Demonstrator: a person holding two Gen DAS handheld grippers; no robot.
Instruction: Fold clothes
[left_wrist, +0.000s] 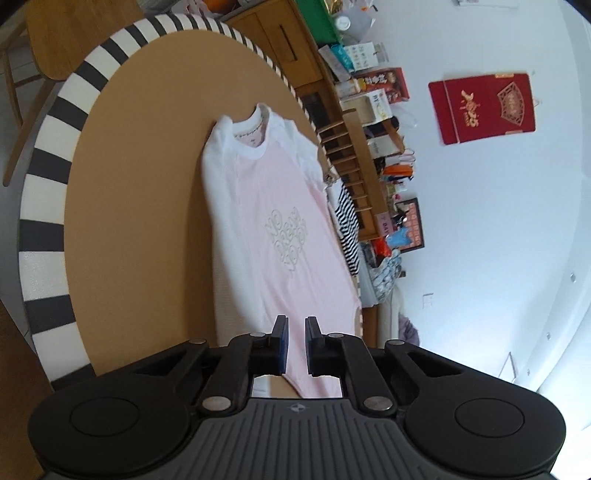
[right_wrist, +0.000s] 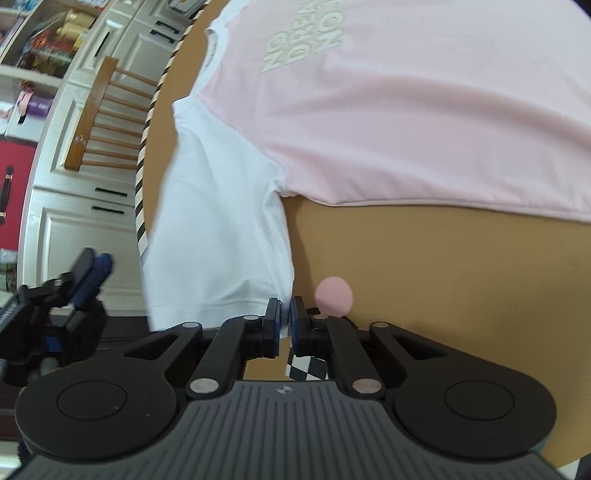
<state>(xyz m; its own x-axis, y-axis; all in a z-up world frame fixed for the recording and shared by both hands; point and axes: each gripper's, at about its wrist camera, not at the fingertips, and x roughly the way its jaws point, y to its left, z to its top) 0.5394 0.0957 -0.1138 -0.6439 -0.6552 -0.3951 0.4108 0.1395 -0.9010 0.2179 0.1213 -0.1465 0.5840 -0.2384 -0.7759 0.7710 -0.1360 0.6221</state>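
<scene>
The pink T-shirt (left_wrist: 280, 229) with white sleeves lies flat and face up on the round tan table (left_wrist: 129, 221), its printed heart text showing and its collar toward the far side in the left wrist view, so the folding seems to be only at its start: no fold of the body is visible yet, and both sides and the length are probably left to do. The right tool (right_wrist: 285, 317) is closed on the hem corner of the white sleeve (right_wrist: 221, 221), with the cloth pinched between its pads. The left tool (left_wrist: 296, 343) stands nearly closed, with a narrow gap between its fingers, above the near hem of the shirt; whether it grips the cloth cannot be told from here. In the right wrist view the sleeve reaches close to the striped table rim (right_wrist: 142, 206) at the left, so little room remains there, and a wooden chair (right_wrist: 99, 118) stands just beyond. Toward the right, bare table is open near a small pink round sticker (right_wrist: 334, 295). In the left wrist view, a wide bare surface is free left of the shirt.
</scene>
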